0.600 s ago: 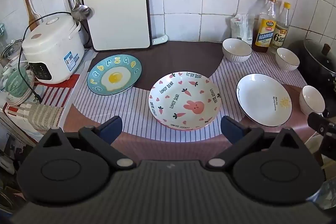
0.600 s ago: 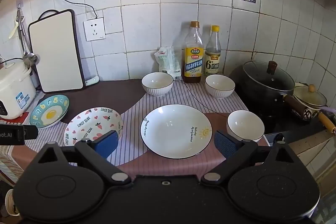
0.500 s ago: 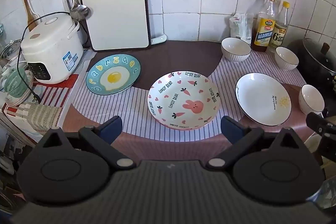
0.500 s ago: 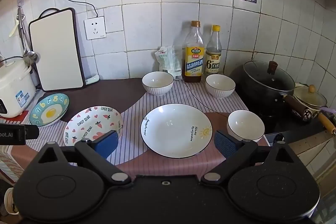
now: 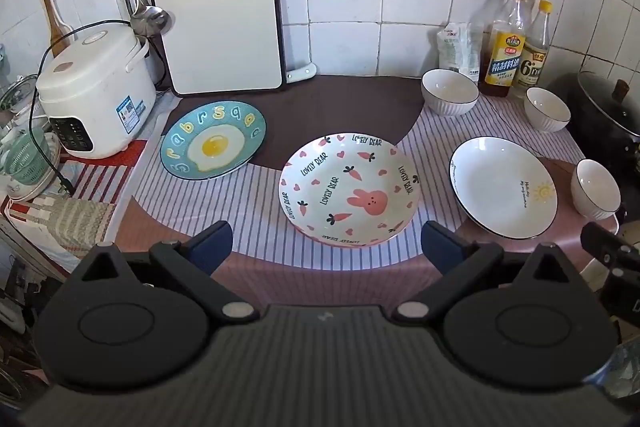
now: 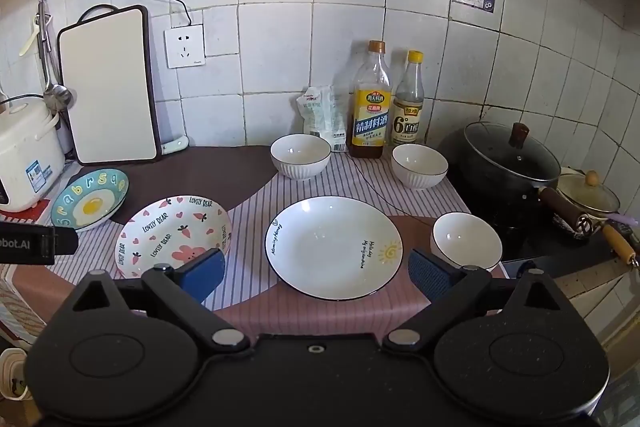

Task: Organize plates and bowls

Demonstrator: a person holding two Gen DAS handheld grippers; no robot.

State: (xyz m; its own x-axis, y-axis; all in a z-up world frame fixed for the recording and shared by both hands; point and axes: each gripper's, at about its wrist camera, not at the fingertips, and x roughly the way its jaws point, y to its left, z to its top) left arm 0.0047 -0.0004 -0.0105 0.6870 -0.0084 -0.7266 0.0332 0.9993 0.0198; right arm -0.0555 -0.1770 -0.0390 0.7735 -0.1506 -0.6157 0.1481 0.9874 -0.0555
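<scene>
Your left tongs (image 5: 324, 241) and right tongs (image 6: 316, 273) hang spread and empty, each facing a plate: rabbit plate (image 5: 350, 189), sun plate (image 6: 334, 247), ready for stacking.

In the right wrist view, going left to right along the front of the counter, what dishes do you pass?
Fried-egg plate → rabbit-and-carrot plate → white sun plate → small white bowl.

Glossy glazed ceramic on pink rabbit-print plate (image 5: 349, 189); matt striped cloth over tabletop (image 5: 256, 215); matt black plastic gripper (image 5: 324, 241).
</scene>
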